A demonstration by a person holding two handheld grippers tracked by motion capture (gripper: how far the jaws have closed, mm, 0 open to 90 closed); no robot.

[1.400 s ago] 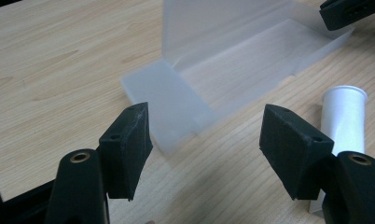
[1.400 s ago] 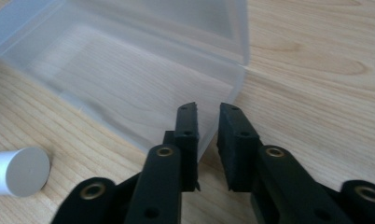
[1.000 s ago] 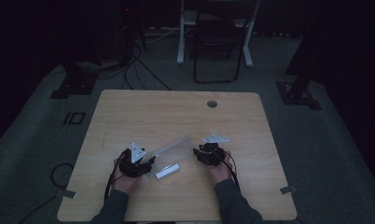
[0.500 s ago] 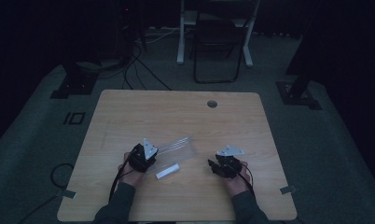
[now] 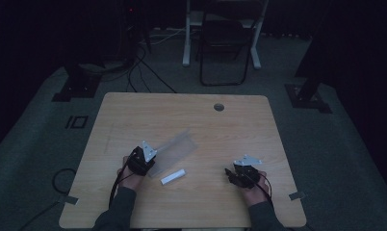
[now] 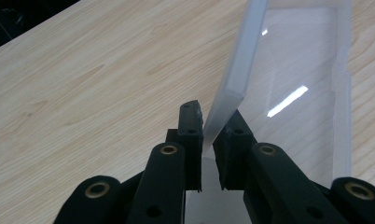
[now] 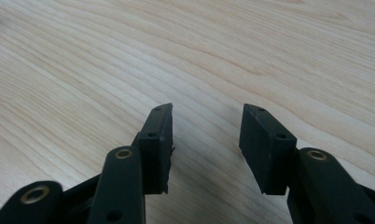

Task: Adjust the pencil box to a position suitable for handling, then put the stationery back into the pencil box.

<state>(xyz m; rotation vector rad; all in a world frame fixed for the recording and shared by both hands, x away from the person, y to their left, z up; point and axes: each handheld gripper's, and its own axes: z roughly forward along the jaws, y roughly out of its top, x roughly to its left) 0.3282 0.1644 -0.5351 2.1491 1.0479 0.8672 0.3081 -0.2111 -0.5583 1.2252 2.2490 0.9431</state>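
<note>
A light wooden bench [image 5: 134,115] with rounded corners stands on a dark carpeted floor [image 5: 47,130], and a small round hole [image 5: 219,107] is cut through its top near the far edge, right of the middle. A small white bar [image 5: 173,177] lies flat on the near half of the bench, set at a slant, and just beyond it a clear plastic sheet [image 5: 178,147] reaches toward the middle of the top, its near end raised off the wood. Two small strips of tape [image 5: 296,196] sit at the near corners.
</note>
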